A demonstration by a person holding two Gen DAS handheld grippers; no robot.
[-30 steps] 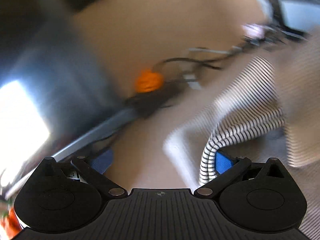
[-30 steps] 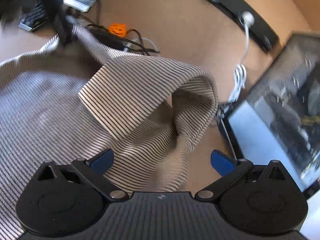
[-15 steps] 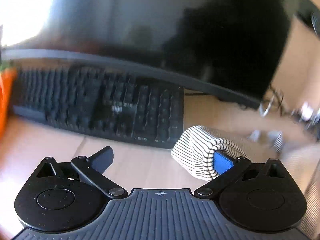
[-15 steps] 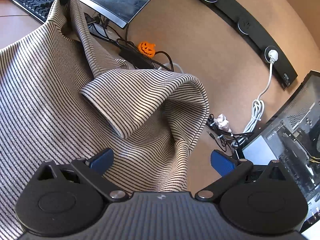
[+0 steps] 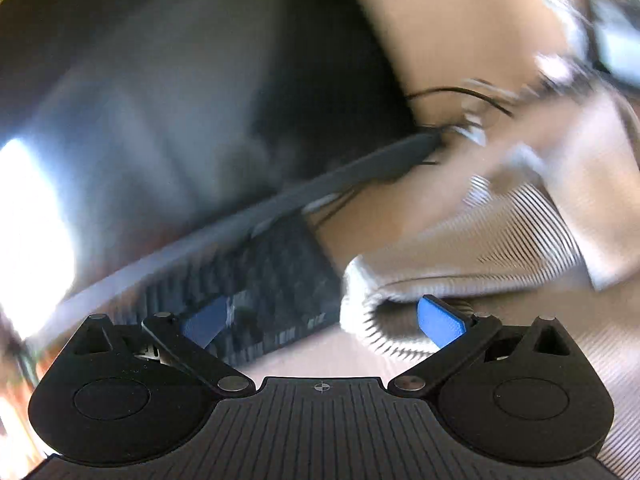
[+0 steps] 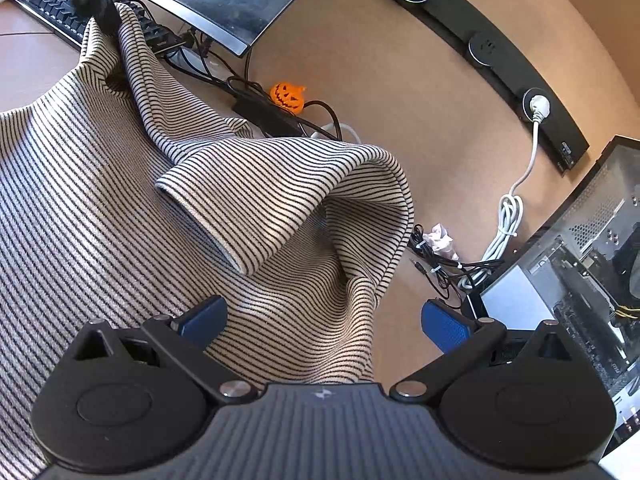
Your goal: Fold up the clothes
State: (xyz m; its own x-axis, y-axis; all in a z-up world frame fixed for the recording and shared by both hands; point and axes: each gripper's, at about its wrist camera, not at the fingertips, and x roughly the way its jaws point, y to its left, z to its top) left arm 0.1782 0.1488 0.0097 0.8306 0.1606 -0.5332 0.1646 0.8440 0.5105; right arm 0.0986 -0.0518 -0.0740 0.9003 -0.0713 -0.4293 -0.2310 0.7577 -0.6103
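L gripper (image 5: 322, 316): jaws spread wide, nothing clamped. A rolled edge of the striped garment (image 5: 500, 240) is draped over the R-hand blue pad (image 5: 440, 320); the L-hand pad is bare. View is motion-blurred. Ahead-left of the tool: black keyboard (image 5: 276, 276), w/ the lower bezel of a monitor (image 5: 200, 100) beyond it. Cables ahead-right, detail not resolvable.

R gripper (image 6: 322, 320): jaws spread wide, nothing clamped. Striped garment (image 6: 100, 240) lies between and ahead of the fingers, spreading to the tool's left over the desk (image 6: 400, 80). A sleeve cuff (image 6: 248, 204) is folded back over the body fabric, just ahead of the tool. Far ahead-left, the other gripper lifts one garment corner in front of the keyboard (image 6: 52, 4). Ahead: pumpkin figurine (image 6: 289, 96) among black cables. Ahead-right: white power cord (image 6: 510, 208), crumpled paper (image 6: 440, 238). Right: PC case (image 6: 580, 280) w/ clear side panel.
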